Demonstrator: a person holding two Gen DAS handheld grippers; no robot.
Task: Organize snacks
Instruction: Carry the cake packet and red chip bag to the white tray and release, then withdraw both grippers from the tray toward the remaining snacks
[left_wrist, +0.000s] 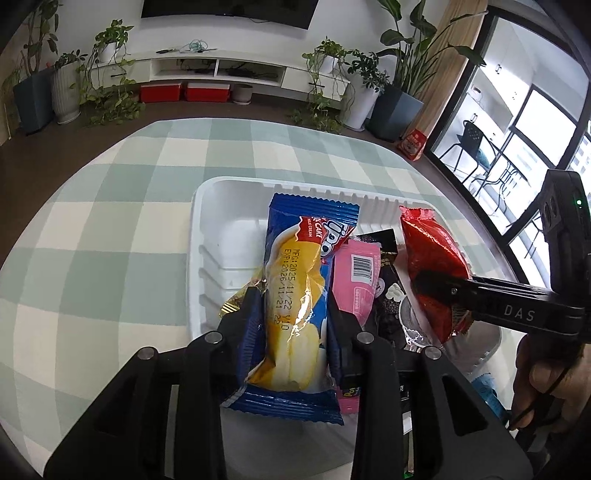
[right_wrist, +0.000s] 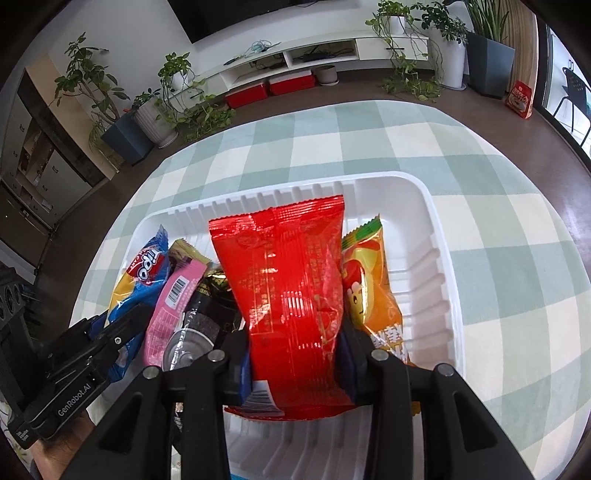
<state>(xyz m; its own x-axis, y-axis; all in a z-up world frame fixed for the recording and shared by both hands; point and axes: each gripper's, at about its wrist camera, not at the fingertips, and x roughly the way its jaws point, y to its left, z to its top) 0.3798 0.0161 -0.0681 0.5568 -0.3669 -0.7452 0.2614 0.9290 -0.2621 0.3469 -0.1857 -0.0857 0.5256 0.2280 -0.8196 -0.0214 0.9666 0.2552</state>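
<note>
Left gripper (left_wrist: 291, 295) of mine clamped on blue cake packet (left_wrist: 295, 280); right gripper (right_wrist: 295, 332) clamped on red packet (right_wrist: 291, 280), both over white tray (right_wrist: 439, 254)

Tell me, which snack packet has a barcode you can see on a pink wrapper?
The pink packet, lying in the white tray between the blue cake packet and a black one.

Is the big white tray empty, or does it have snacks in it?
Not empty. The white tray already holds a pink packet, a black one and an orange one, though bare floor shows at its far end.
</note>
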